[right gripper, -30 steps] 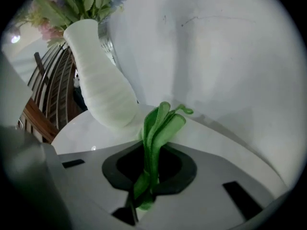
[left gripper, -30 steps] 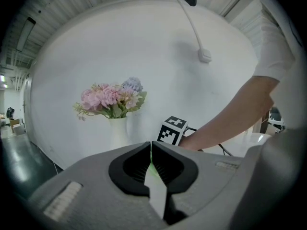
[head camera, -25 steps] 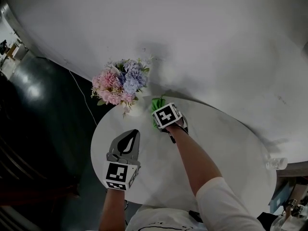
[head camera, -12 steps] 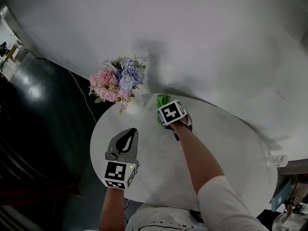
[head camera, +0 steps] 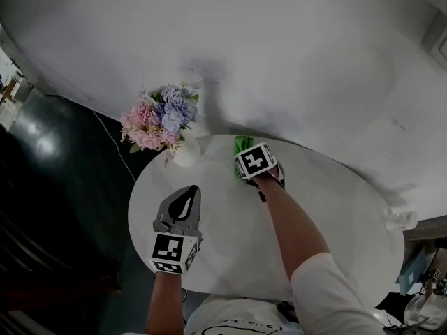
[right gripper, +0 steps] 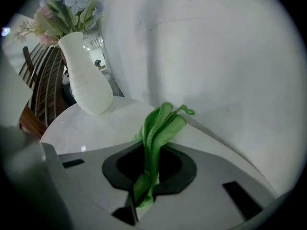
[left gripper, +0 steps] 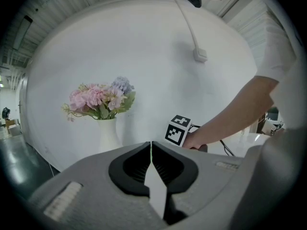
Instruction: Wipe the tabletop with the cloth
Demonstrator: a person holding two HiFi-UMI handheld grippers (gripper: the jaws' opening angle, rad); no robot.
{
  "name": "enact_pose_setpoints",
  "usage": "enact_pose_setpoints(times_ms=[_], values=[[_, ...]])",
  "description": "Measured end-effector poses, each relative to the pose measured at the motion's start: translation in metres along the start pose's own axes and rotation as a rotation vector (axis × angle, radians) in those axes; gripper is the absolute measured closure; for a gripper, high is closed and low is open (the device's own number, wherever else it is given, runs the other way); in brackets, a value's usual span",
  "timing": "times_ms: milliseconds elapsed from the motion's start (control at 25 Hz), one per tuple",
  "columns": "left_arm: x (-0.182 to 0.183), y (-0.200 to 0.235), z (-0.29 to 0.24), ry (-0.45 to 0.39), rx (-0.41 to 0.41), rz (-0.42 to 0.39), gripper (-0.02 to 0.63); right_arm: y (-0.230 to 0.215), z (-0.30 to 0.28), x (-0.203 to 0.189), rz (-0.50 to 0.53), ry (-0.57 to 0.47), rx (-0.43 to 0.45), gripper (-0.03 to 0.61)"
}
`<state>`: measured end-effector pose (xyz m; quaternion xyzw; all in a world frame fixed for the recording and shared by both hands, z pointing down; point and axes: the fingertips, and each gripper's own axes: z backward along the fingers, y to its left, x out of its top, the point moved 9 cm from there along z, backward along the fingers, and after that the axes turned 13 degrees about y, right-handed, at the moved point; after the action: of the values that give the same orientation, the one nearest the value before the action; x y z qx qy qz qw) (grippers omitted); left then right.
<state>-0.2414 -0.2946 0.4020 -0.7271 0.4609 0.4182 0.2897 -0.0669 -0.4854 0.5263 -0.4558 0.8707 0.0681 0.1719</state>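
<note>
A green cloth (head camera: 242, 146) bunches on the far part of the round white table (head camera: 328, 208), close to the wall. My right gripper (head camera: 244, 158) is shut on the cloth (right gripper: 160, 126), which stands up in folds between the jaws with its end on the tabletop. My left gripper (head camera: 187, 191) hovers over the table's near left side, shut with nothing between its jaws. In the left gripper view the left gripper (left gripper: 151, 145) points toward the right gripper's marker cube (left gripper: 178, 130).
A white vase (head camera: 186, 152) of pink and blue flowers (head camera: 155, 116) stands at the table's far left edge, just left of the cloth. A curved white wall (head camera: 293, 61) runs behind the table. A clear bottle (head camera: 401, 220) sits at the right edge. Dark floor lies to the left.
My right gripper has slid the cloth a little to the right along the table's far side, away from the vase. The left gripper has hardly moved.
</note>
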Motion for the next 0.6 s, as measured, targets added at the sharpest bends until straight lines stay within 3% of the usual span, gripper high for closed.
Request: enact_pose_setpoints(times_ms=[600], values=[[0.0,-0.008,-0.001,0.001,-0.074,-0.036,0.592,-0.032,0.013,-0.033,-0.107,-0.005,-0.062,0.534]])
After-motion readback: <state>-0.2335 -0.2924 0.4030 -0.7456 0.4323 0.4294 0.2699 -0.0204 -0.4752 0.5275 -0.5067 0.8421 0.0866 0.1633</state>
